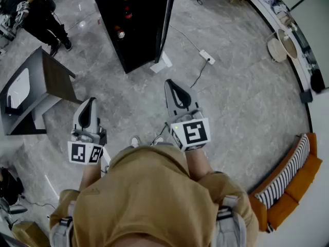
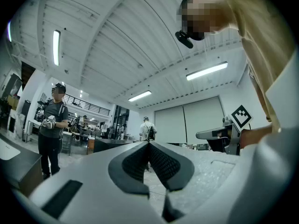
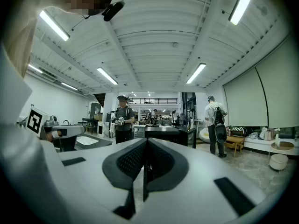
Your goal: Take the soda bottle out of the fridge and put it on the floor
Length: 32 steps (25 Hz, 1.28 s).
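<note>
A black fridge (image 1: 134,27) stands on the grey floor some way ahead of me. Behind its glass front I see red-capped bottles (image 1: 119,33); which one is the soda bottle I cannot tell. My left gripper (image 1: 91,101) is held at waist height, shut and empty, its tips meeting in the left gripper view (image 2: 149,143). The right gripper (image 1: 172,82) is beside it, a little further forward, also shut on nothing (image 3: 146,141). Both point toward the fridge and are well short of it. The right gripper view shows the dark fridge (image 3: 170,134) straight ahead.
A grey desk (image 1: 36,86) stands to the left. A power strip (image 1: 206,56) with its cable lies on the floor right of the fridge, and a white sheet (image 1: 162,63) lies at its foot. An orange sofa (image 1: 295,181) is at the right. A person (image 1: 36,14) stands far left.
</note>
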### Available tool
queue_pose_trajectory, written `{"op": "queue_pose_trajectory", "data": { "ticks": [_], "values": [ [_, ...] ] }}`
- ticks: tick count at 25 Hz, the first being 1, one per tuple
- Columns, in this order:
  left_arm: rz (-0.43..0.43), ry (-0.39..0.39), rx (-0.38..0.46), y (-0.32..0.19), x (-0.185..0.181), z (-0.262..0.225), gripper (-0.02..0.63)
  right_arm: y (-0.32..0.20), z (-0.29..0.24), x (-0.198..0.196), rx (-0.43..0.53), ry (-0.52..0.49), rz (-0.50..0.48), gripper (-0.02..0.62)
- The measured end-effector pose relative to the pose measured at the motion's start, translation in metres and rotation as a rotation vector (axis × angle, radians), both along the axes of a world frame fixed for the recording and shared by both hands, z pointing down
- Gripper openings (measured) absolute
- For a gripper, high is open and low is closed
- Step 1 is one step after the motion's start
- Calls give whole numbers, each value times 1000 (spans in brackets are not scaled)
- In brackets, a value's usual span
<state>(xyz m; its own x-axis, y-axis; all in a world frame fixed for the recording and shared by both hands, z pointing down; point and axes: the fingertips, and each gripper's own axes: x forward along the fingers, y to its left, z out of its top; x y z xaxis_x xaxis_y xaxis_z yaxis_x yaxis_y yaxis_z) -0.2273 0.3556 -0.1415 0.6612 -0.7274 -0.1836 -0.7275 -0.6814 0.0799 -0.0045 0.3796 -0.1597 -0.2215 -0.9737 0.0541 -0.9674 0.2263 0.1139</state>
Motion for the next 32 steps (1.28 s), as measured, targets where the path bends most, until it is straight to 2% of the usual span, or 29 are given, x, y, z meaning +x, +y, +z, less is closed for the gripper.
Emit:
{"op": "queue_pose_trajectory", "data": {
  "ticks": [7,13,16,21,23,26,32],
  "values": [
    [-14,15,10,7,16,-10,2,7,-1,15,-14,-11,-18,2],
    [-42,9,4,19,38,-10,2,9,-9,31,16,-49,-72,2],
    [-59,13,-7,23,43,-4,2,3,4,35,-14,-59,-98,3],
    [-74,4,-57,20,36,13,2,-7,21,18,-77,-54,-148,5],
    [-70,7,-65,15,38,16,2,-9,26,19,-90,-50,-155,8],
    [-53,3,-57,2,43,19,2,-17,38,23,-123,-61,-154,95],
    [-19,9,-76,-57,48,33,2,-60,51,25,-153,-37,-119,97]
  ]
}}
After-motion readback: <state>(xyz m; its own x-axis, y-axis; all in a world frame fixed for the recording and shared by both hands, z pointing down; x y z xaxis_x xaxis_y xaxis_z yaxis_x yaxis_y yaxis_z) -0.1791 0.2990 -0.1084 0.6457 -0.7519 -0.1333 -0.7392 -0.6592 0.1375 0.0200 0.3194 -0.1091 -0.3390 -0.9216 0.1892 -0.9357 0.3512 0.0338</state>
